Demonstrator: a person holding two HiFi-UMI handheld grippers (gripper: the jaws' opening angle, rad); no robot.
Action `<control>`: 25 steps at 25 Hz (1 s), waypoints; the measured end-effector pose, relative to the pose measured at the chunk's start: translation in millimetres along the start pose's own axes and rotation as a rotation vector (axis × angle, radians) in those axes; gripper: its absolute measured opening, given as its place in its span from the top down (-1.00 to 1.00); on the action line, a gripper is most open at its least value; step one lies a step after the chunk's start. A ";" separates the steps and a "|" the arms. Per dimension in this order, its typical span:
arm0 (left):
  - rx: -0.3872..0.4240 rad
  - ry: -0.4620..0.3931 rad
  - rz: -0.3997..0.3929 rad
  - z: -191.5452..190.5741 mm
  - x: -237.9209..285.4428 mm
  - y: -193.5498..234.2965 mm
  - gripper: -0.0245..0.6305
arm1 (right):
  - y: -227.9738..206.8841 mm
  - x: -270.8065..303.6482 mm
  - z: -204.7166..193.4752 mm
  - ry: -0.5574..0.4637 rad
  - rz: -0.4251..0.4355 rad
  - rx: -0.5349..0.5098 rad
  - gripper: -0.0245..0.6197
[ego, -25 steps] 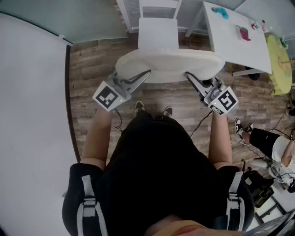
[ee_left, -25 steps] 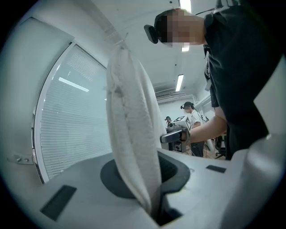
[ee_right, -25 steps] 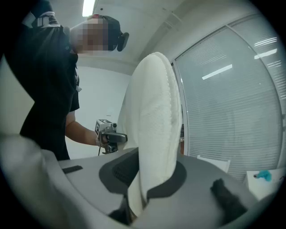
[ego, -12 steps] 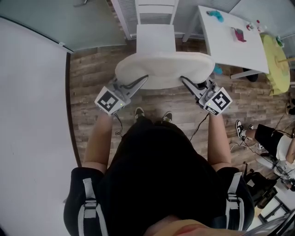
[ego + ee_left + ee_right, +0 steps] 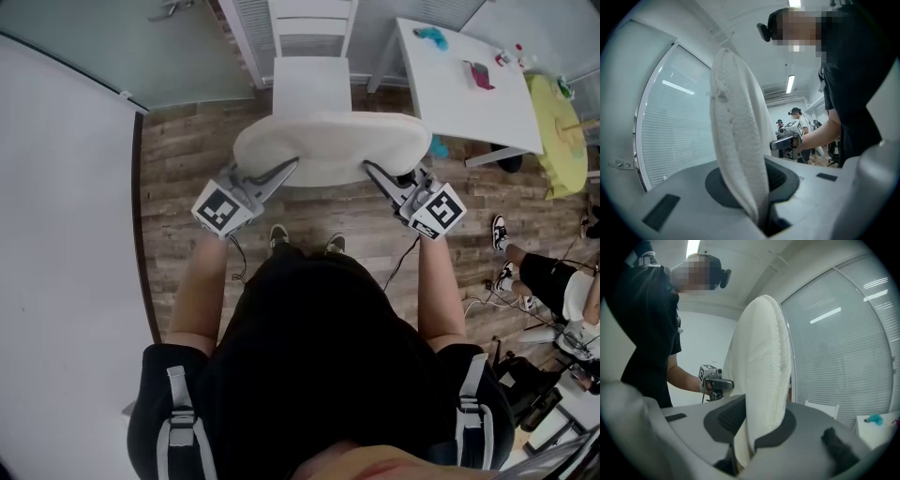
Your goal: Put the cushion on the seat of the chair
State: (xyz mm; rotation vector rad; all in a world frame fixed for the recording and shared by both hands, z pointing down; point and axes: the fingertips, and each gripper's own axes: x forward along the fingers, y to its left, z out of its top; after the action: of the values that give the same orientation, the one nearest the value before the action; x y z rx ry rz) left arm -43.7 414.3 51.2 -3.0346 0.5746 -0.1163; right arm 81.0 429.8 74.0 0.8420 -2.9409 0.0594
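Now the cushion (image 5: pixel 330 145) is held flat by both ends: L gripper (image 5: pixel 289 167) pinched on one edge, R gripper (image 5: pixel 372 169) on the opp. edge, near the chair (image 5: pixel 311 84).

Head cam sits up top and looks almost straight down past the person (image 5: pixel 309 356). The left tool (image 5: pixel 292 165) and right tool (image 5: pixel 369 167) land mid-frame, the cushion (image 5: pixel 328 141) spans between them, and the chair (image 5: pixel 311 80) is just beyond it. Each gripper view rides low on its own tool, aimed level along the jaws and super close, so the cushion's edge fills the middle. The two views face each other: the left gripper view catches the right tool past the cushion, and the right one catches the left tool. All three share the cushion.
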 end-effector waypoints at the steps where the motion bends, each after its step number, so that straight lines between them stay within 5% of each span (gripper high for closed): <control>1: 0.001 0.002 0.002 0.3 2.5 -1.6 0.72 | -1.2 -2.7 -0.2 -0.002 0.003 0.000 0.75; 16: -0.007 0.030 0.081 4.3 53.1 -17.5 0.72 | -39.2 -43.9 -3.2 -0.016 0.069 0.001 0.75; 25: -0.001 0.043 0.094 -10.1 55.3 7.5 0.72 | -56.5 -25.0 -8.0 -0.008 0.076 -0.006 0.75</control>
State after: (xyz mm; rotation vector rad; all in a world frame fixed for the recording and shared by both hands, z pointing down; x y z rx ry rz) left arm 4.1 386.7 64.4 -3.0064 0.7198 -0.1772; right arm 132.6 395.5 80.6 0.7317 -2.9780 0.0527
